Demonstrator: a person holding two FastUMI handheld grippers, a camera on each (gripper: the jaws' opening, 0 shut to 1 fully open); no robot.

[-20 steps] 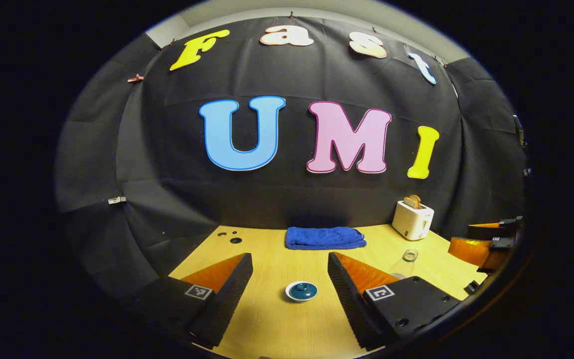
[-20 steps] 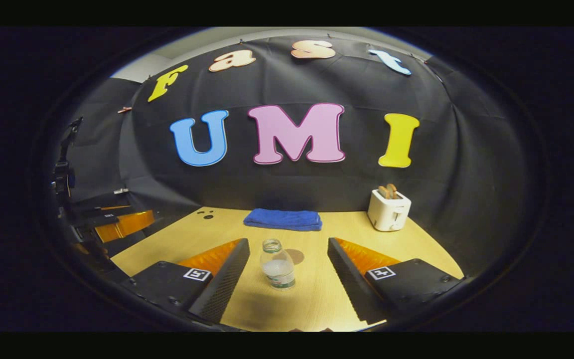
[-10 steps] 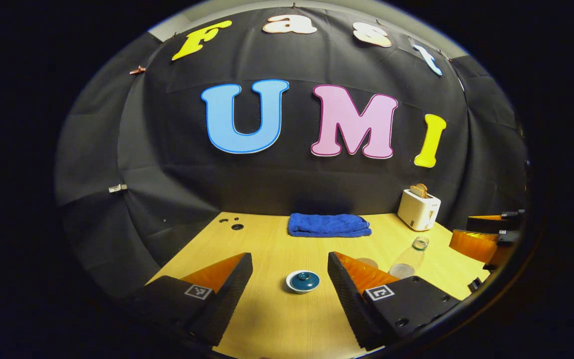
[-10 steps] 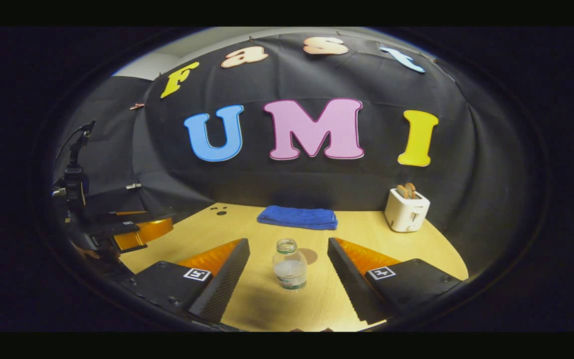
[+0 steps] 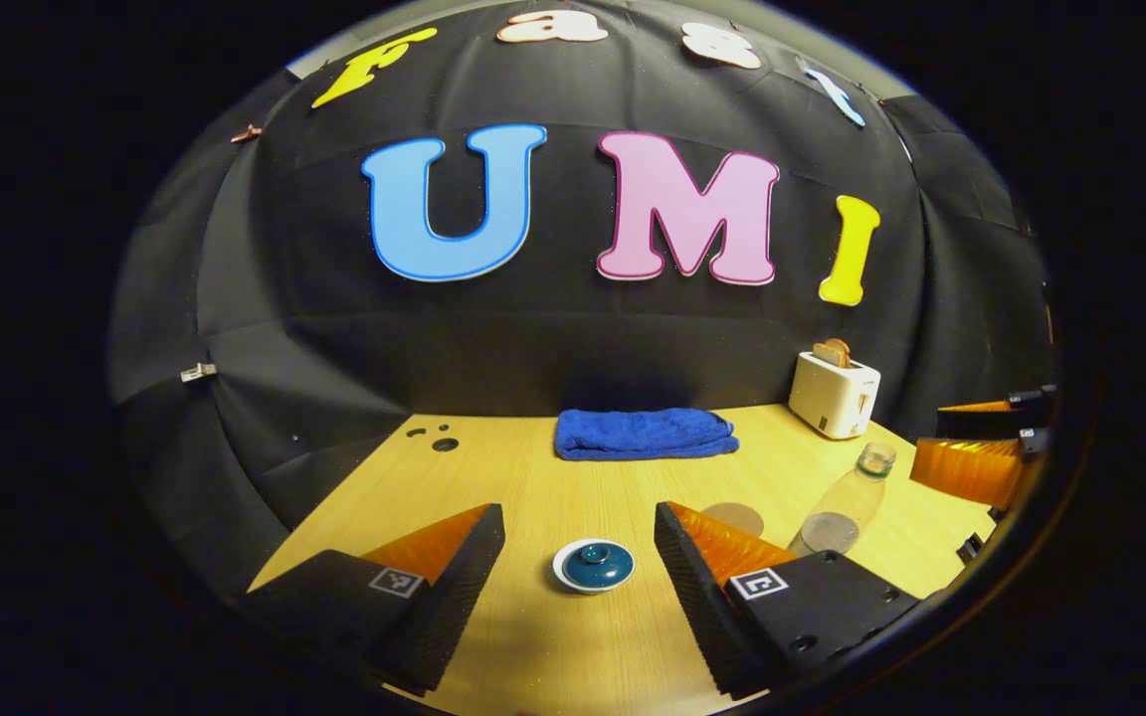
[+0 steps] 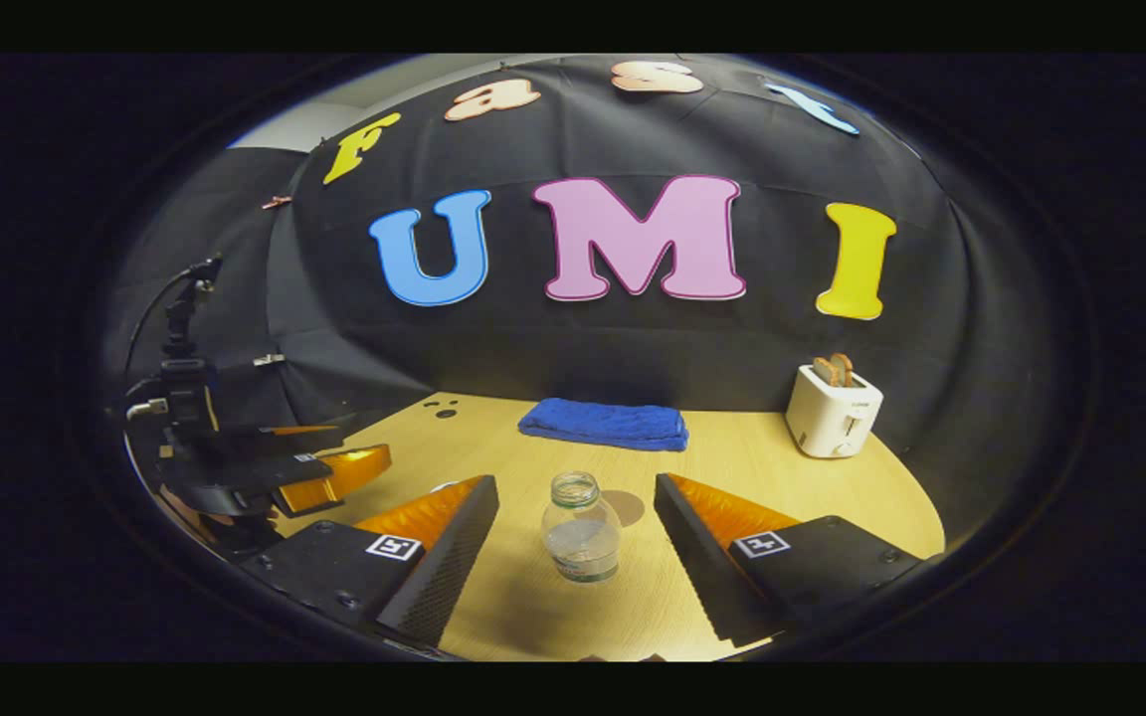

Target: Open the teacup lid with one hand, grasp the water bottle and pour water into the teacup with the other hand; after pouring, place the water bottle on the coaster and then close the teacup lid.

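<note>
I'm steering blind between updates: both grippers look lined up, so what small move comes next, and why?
Probably ease the left gripper forward and down onto the lid. The lid sits on the teacup, centred between the open fingers but ahead of them, untouched. The water bottle stands uncapped between the right gripper fingers, also ungripped; pouring has to wait for the lid.

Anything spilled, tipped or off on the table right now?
Nothing stands out. The water bottle stands upright with no cap on, the teacup has its lid on, the coaster lies flat, and the wooden table looks dry.
</note>
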